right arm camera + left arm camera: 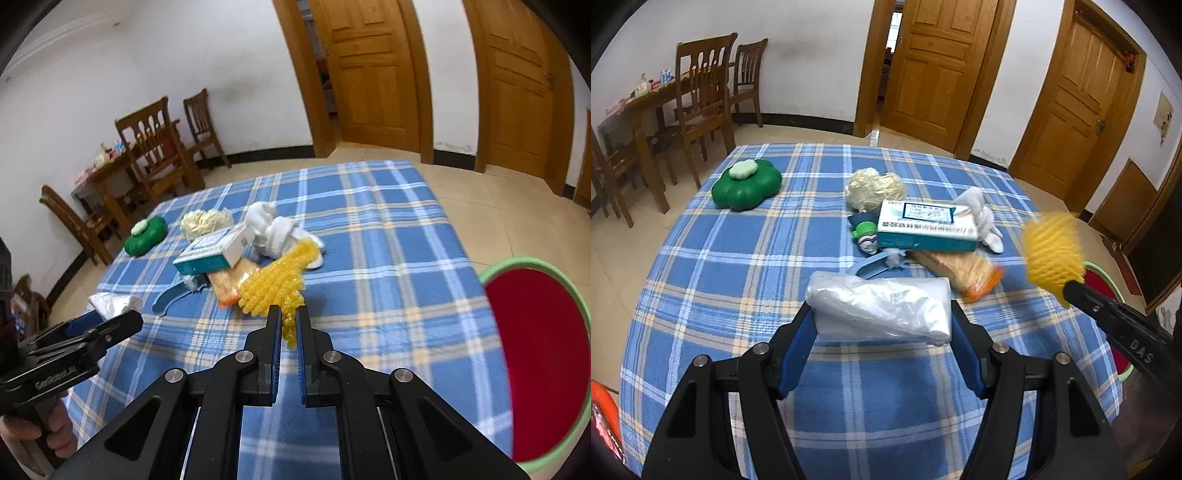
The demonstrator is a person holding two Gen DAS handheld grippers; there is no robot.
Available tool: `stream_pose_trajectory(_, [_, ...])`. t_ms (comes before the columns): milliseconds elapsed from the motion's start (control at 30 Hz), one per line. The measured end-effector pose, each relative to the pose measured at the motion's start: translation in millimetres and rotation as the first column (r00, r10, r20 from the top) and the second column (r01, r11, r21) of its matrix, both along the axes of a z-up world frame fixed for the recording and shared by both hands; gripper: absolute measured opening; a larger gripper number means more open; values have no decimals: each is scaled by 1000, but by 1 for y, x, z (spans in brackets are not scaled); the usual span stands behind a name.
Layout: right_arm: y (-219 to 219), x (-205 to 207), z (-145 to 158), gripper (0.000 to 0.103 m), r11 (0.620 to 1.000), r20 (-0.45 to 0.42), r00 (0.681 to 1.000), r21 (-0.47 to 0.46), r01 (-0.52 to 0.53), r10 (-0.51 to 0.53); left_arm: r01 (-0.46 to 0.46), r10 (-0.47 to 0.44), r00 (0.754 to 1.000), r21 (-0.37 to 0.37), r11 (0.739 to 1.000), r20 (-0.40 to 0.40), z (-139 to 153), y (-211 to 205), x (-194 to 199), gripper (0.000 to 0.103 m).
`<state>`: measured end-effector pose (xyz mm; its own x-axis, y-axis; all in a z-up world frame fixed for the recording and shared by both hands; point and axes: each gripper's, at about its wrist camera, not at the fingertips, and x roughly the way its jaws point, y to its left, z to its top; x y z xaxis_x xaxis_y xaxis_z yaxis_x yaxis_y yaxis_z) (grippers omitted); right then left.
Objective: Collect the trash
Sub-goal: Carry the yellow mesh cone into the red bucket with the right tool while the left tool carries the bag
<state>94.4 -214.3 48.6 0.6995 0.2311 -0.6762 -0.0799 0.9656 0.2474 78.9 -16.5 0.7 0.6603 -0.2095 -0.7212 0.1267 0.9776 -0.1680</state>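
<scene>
Left wrist view: left gripper (881, 317) nearest, level and low over the plaid tablecloth (720, 295), its blue-padded fingers (798, 347) spread wide and pressed against both ends of a crumpled clear plastic bag (882, 310). Bag milky, wrinkled, lying across the gap between the pads. Beyond it a heap: teal-and-white carton (923, 229), orange-tinted wrapper (967, 269), white socks (982, 218), cream fibre bundle (875, 188). Green clover-shaped container (746, 184) sits well apart at far left.

Right wrist view: right gripper (289, 325) nearest, pointing forward over the tablecloth, jaws nearly together and pinching the tail of a yellow foam fruit net (273, 284). Net ribbed, bright yellow, held raised in front of the heap. Red basin with green rim (495, 273) just off the table's right edge. Left gripper at far left, gripping the bag.
</scene>
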Motion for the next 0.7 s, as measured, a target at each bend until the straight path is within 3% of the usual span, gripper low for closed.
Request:
stream_pose_trajectory(367, [-51, -44, 16, 7, 987, 41, 987, 36, 154, -156, 104, -105, 994, 11, 994, 44, 18, -39, -4, 68])
stream_pose_trajectory(700, [-100, -69, 12, 8, 952, 28, 952, 40, 304, -305, 236, -238, 969, 43, 971, 60, 27, -93, -7, 68])
